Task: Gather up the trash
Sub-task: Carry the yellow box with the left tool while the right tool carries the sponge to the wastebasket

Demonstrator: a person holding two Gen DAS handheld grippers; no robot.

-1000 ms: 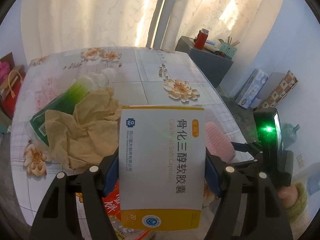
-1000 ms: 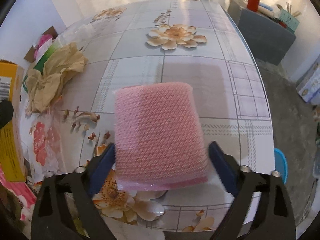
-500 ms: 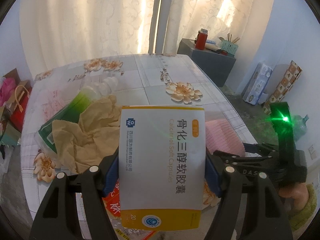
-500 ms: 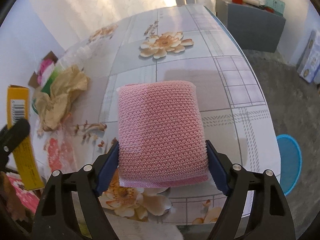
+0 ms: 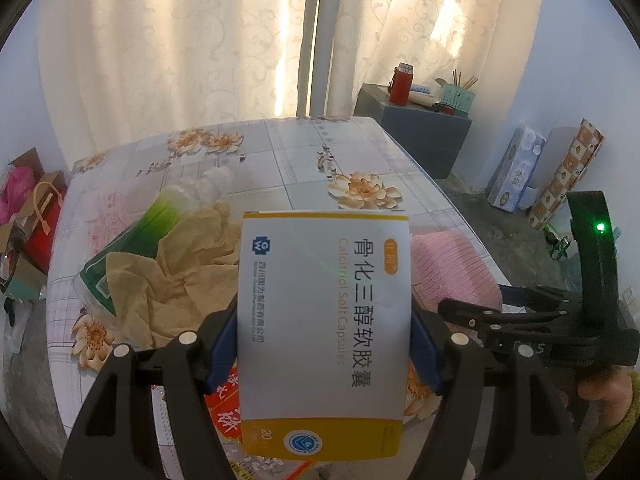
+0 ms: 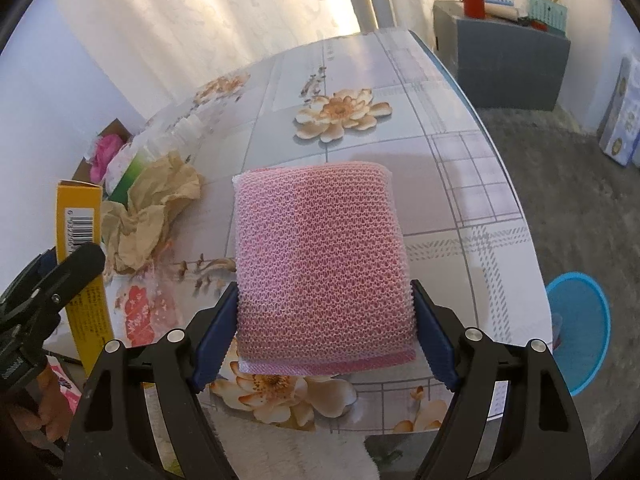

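My left gripper (image 5: 325, 344) is shut on a white and yellow medicine box (image 5: 325, 320) and holds it above the table. The box (image 6: 82, 256) also shows at the left of the right wrist view. My right gripper (image 6: 325, 332) is shut on a pink mesh sponge (image 6: 322, 268), held above the table's near right part. The sponge (image 5: 452, 272) shows to the right of the box in the left wrist view. Crumpled brown paper (image 5: 176, 284) lies on a green and clear plastic bottle (image 5: 160, 220) at the table's left.
The table (image 6: 460, 168) has a floral cloth. A red printed wrapper (image 5: 224, 404) lies under the left gripper. A blue bin (image 6: 580, 332) stands on the floor at the right. A grey cabinet (image 5: 416, 132) and cartons (image 5: 516, 172) stand beyond.
Both grippers have risen and pulled back from the table with their loads. More of the curtains and room shows now. The blue bin has come further into the right wrist view.
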